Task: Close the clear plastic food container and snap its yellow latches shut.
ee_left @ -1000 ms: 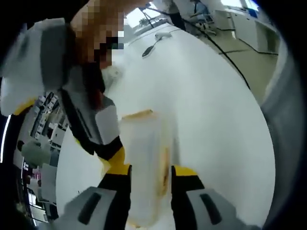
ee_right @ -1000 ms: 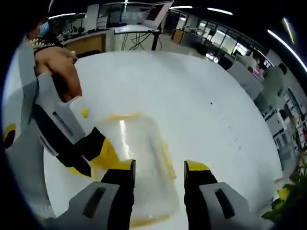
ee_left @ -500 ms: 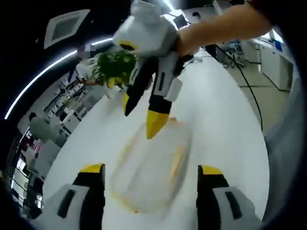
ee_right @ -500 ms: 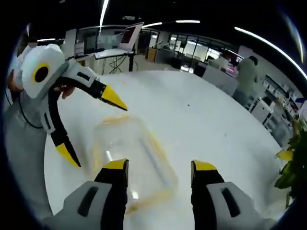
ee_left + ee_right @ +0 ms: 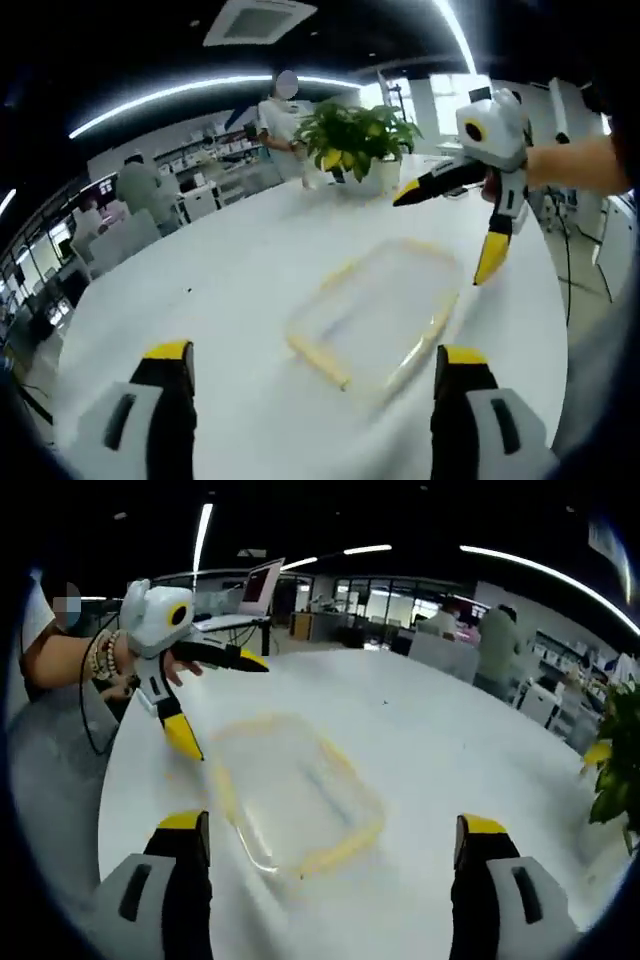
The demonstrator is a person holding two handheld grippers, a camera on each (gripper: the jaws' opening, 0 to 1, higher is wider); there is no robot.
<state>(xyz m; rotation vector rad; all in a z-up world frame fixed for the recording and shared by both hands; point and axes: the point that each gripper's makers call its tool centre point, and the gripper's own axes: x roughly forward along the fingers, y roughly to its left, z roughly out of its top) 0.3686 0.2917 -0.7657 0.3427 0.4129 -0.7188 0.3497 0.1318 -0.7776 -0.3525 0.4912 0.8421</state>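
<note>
The clear plastic food container [image 5: 375,310] with a yellow rim lies flat on the white round table [image 5: 230,280], blurred, so its latches cannot be made out. My left gripper [image 5: 314,352] is open wide, and the container's near edge lies between and beyond its tips, untouched. My right gripper [image 5: 448,232] enters from the right, open, just past the container's far corner. In the right gripper view the container [image 5: 295,795] lies ahead of my open right gripper [image 5: 332,823]. The left gripper [image 5: 222,706], held by a hand, hangs open beside the container's left end.
A potted green plant [image 5: 352,140] stands on the table's far side, and its leaves [image 5: 618,750] show at the right edge. A person's forearm [image 5: 575,165] reaches in from the right. Desks, a monitor [image 5: 258,585] and people fill the room behind.
Both grippers have drawn back from the container and opened wider. The container, upright between the left jaws a second ago, now lies flat on the table.
</note>
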